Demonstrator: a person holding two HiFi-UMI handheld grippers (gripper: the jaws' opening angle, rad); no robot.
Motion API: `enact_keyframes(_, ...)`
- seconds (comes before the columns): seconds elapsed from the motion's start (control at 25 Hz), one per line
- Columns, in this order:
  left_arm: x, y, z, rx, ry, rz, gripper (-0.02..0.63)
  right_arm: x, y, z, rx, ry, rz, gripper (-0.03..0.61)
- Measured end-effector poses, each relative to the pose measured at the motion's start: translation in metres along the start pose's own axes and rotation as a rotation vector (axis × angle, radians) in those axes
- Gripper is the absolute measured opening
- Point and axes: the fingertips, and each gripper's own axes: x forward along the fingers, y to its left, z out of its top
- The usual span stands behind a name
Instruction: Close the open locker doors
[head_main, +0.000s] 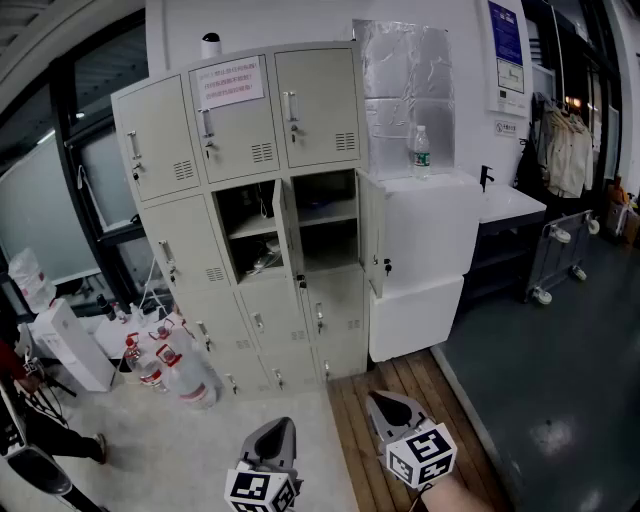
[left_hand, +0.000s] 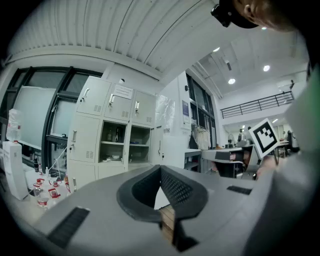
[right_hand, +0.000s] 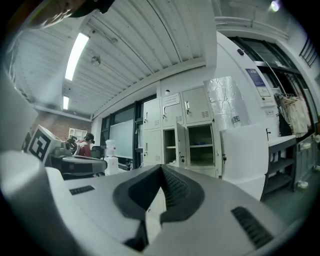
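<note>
The left tool (head_main: 279, 428) and the right tool (head_main: 386, 402) are both fully closed, tips pressed together. They hold nothing and touch nothing. They are held side by side, well apart from the locker (head_main: 160, 140). In its middle row two doors are open: the middle door (head_main: 287, 232) and the right door (head_main: 373, 243), which stands beside a white cabinet (head_main: 430, 230).
</note>
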Motion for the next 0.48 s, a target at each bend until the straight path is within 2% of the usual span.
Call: enact_keyframes(0.48, -0.0029, -0.0018, 0.0009, 0.004, 0.000, -0.003, 0.003, 0.0002, 0.0044, -0.0003, 0.023, -0.011, 0.015, 0.000)
